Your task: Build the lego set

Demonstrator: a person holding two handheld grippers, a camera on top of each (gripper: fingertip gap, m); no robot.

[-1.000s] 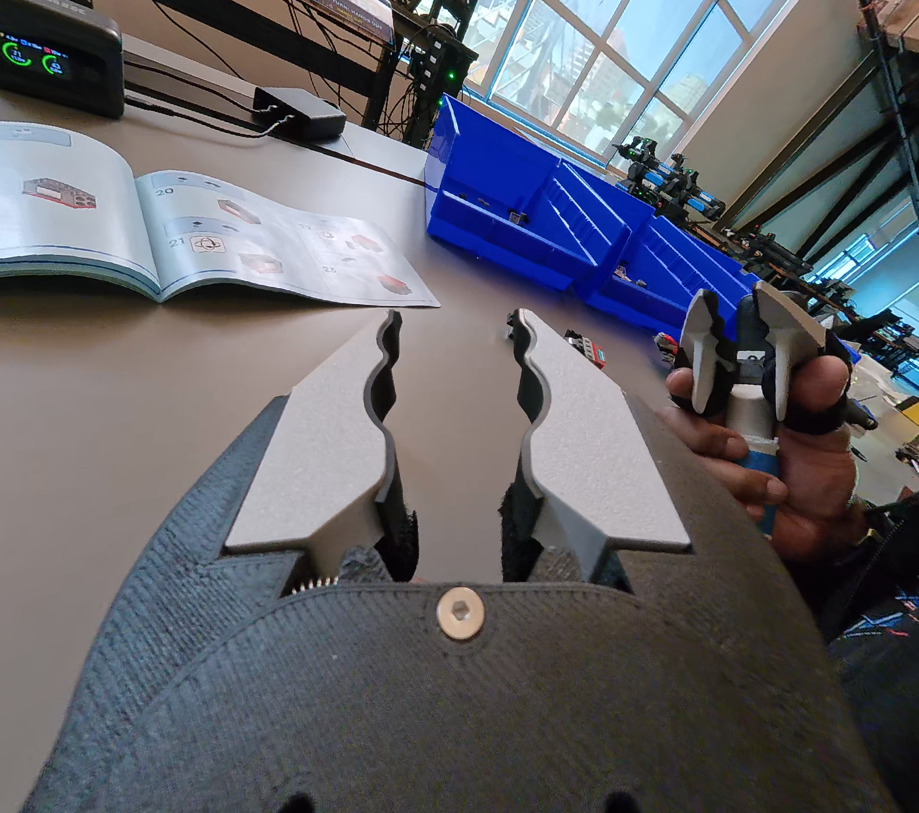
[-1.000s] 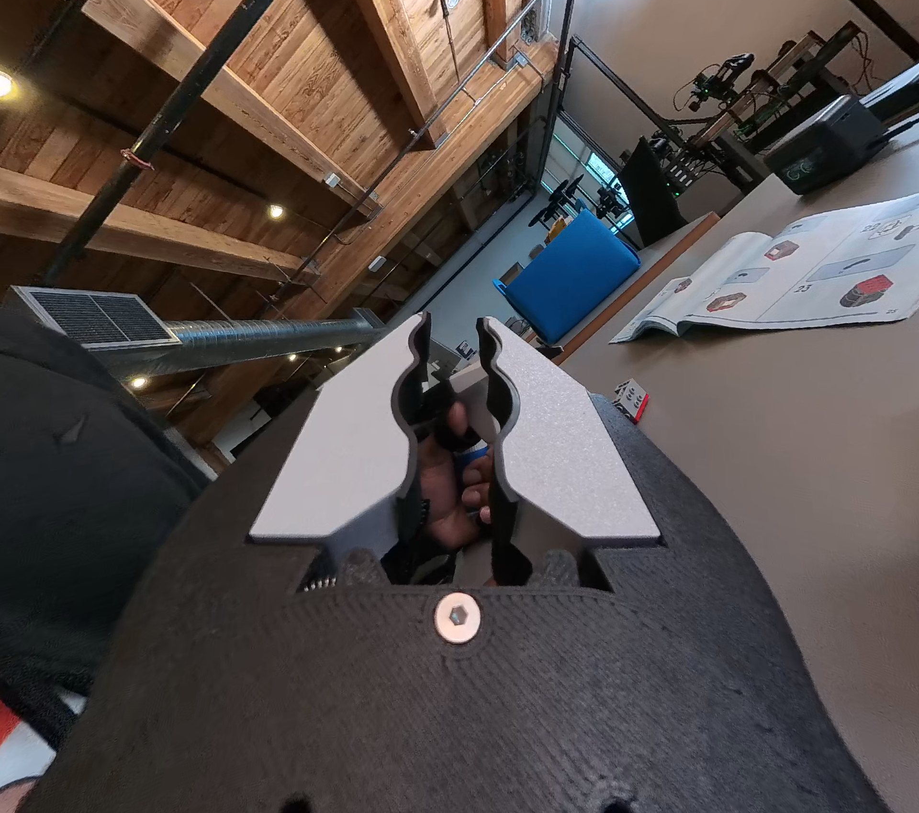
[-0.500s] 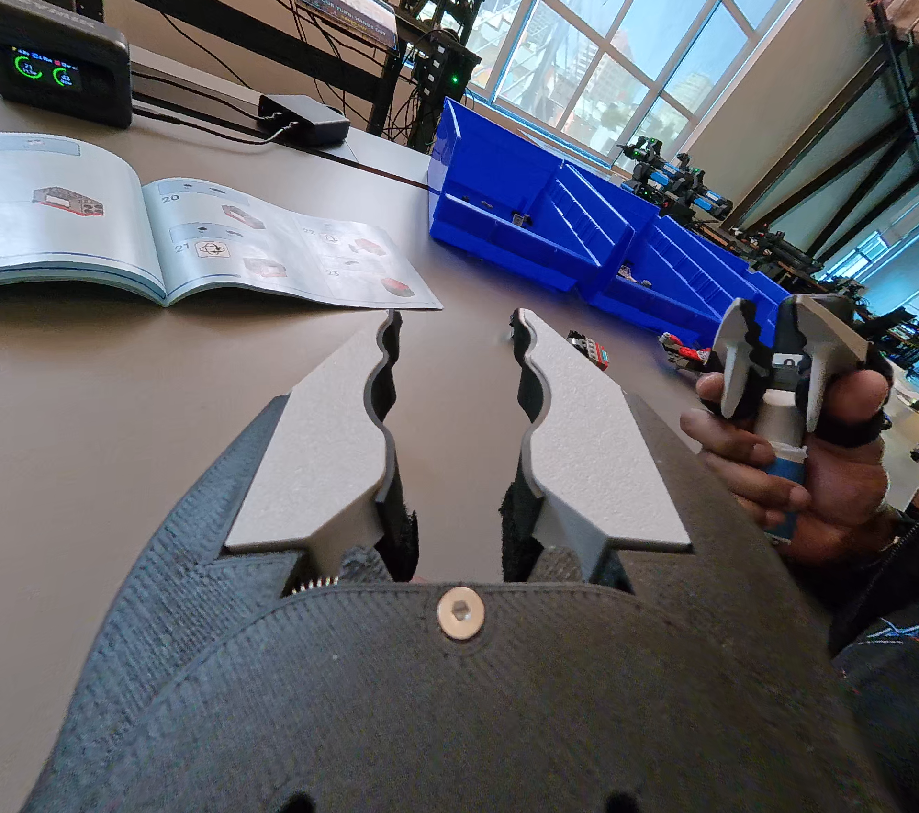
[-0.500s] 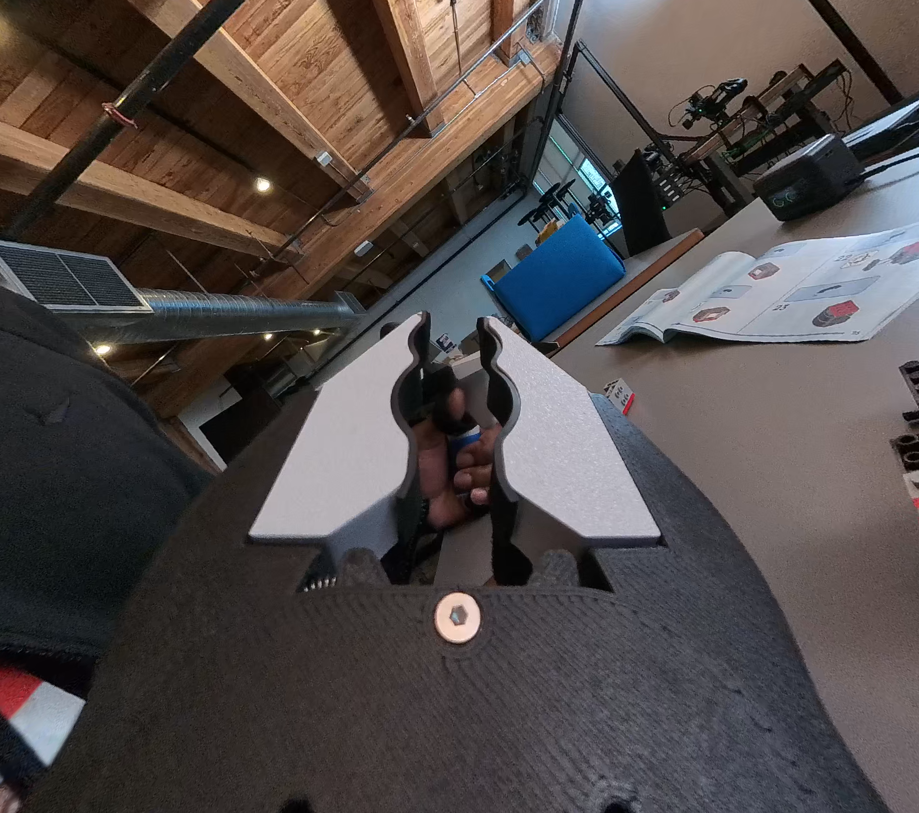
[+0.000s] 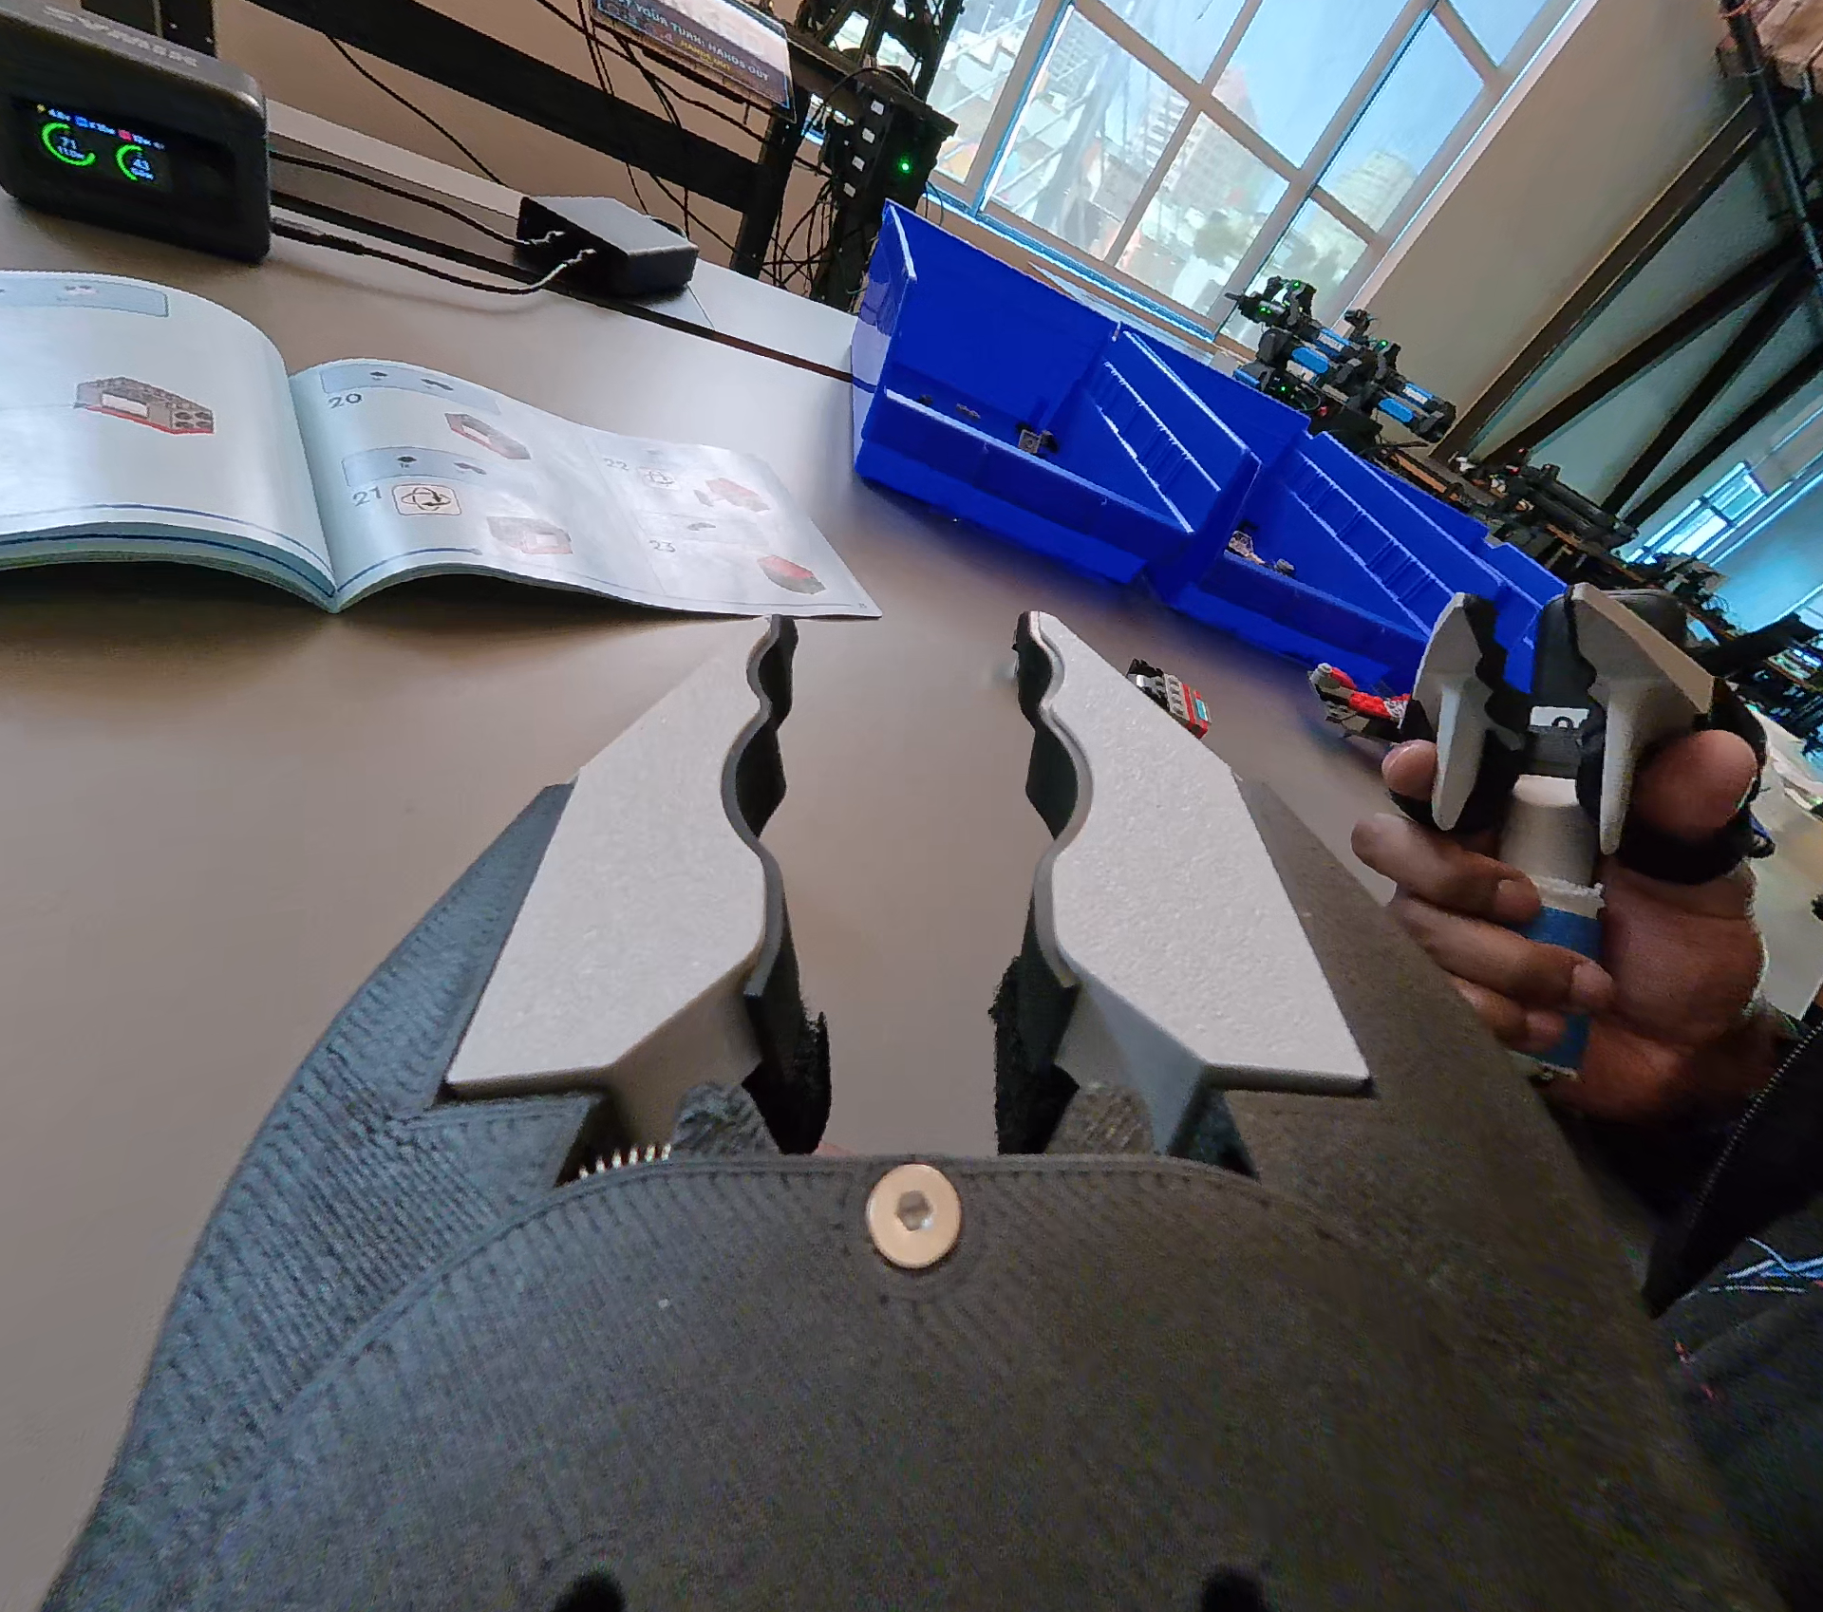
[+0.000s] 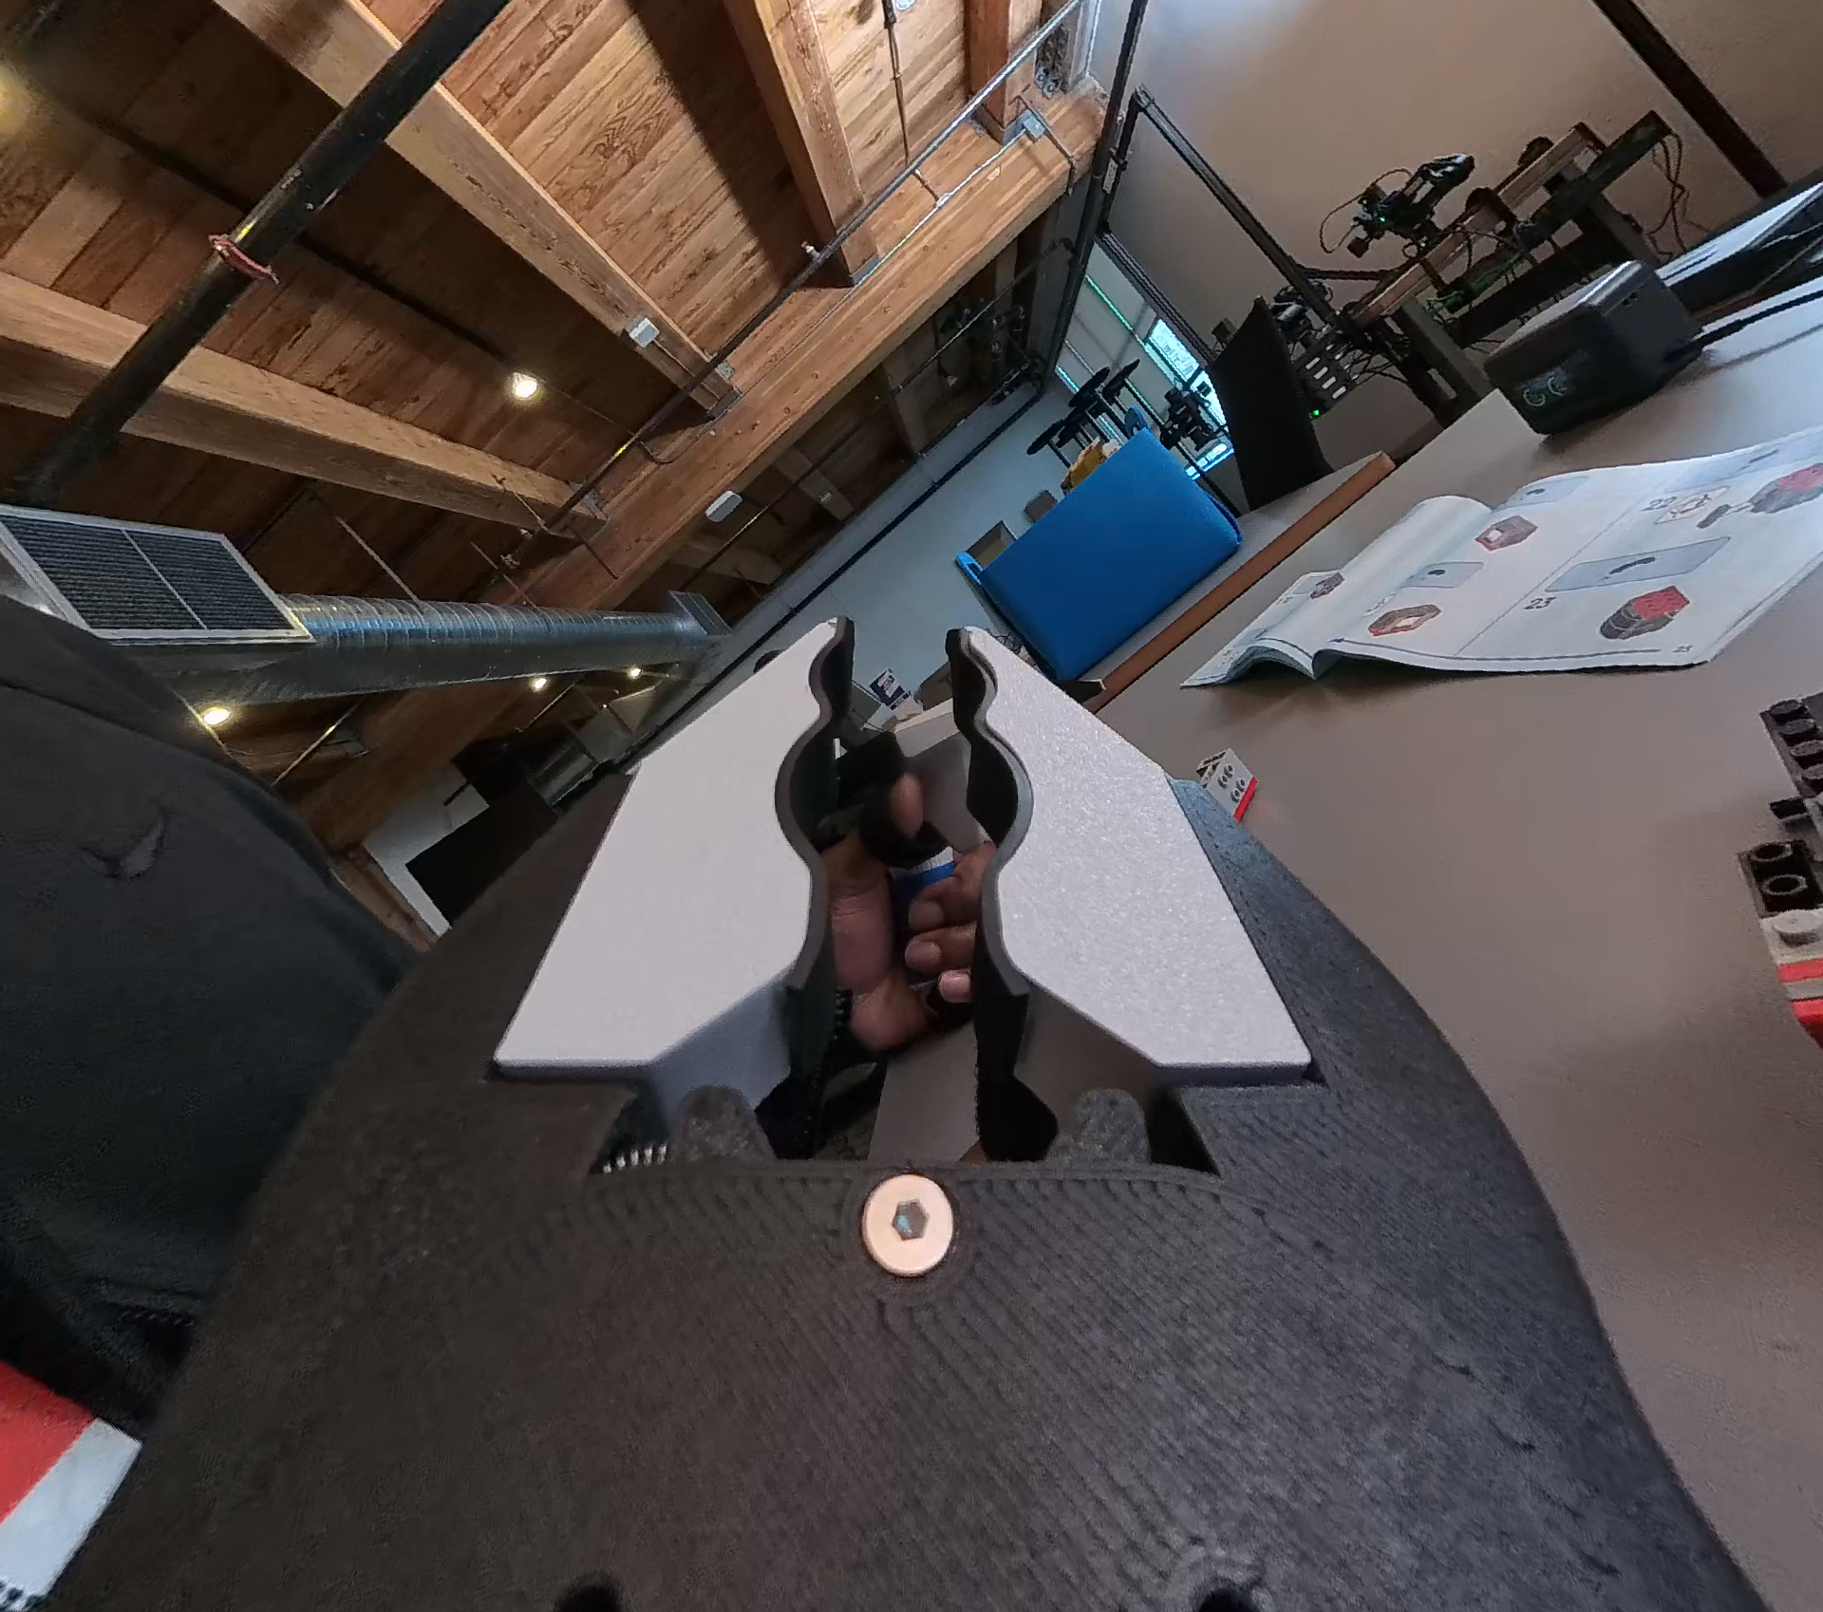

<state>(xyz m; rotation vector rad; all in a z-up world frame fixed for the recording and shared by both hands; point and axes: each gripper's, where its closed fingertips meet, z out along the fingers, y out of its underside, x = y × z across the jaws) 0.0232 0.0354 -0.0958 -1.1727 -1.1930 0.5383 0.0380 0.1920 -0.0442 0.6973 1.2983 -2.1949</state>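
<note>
Left claw [image 5: 900, 647] gapes wide and empty above the surface [image 5: 296, 776] near the open instruction booklet [image 5: 414, 480]; right claw [image 6: 900, 649] narrow, gripping nothing

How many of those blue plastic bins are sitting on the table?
2 that I can make out: the nearer blue bin just past the open instruction booklet, and a second blue bin right beside it. More may be hidden behind the right gripper.

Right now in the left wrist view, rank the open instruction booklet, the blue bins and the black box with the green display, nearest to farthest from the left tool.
1. Instruction booklet, just ahead-left of the left tool.
2. Blue bins, ahead-right.
3. Black box, far left at the back.
</note>
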